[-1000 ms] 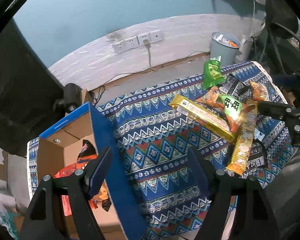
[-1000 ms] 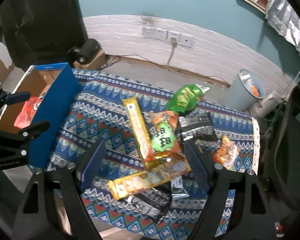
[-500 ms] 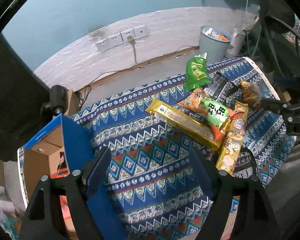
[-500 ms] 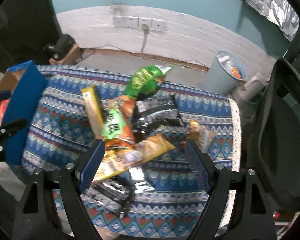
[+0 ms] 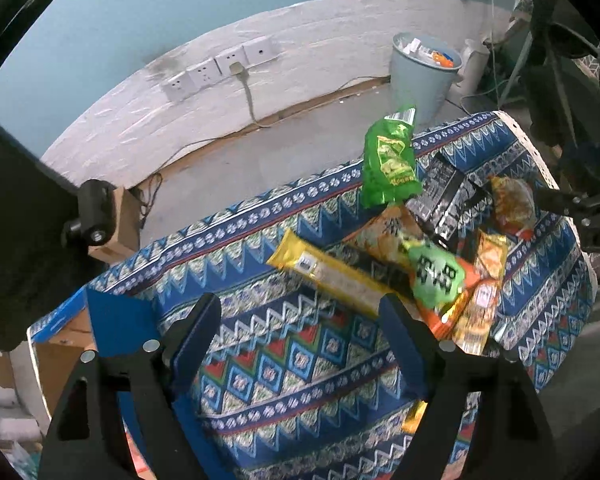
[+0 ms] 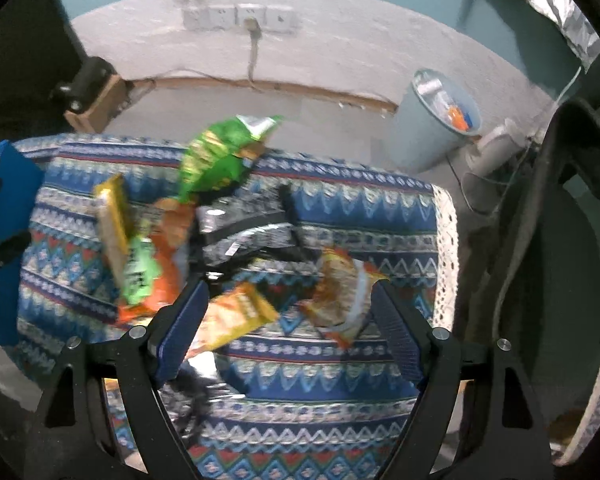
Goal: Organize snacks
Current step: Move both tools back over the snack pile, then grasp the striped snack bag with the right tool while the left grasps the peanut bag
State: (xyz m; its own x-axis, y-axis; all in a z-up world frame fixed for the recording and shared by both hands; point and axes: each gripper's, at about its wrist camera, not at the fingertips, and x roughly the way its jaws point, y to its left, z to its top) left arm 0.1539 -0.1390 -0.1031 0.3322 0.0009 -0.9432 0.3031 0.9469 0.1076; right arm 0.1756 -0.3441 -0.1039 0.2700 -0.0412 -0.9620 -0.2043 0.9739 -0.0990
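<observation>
Cloth (image 5: 284, 364) over the surface: blue ground, bands of white, green and red zigzags and diamonds; white lace edge on one side.
Chip bag (image 5: 388, 164): bright green, yellow print.
Long bar (image 5: 332, 276): golden yellow, white label.
Orange pouch (image 5: 436, 276): green panel with black characters.
Black packets (image 5: 440, 196): black with white print.
Box (image 5: 112, 320): blue outside, brown cardboard inside.
Bin (image 5: 424, 72): pale grey-blue.
Wall: teal above, white below.

Patterned tablecloth (image 5: 284, 364) carries a heap of snack packets (image 5: 428, 264).
</observation>
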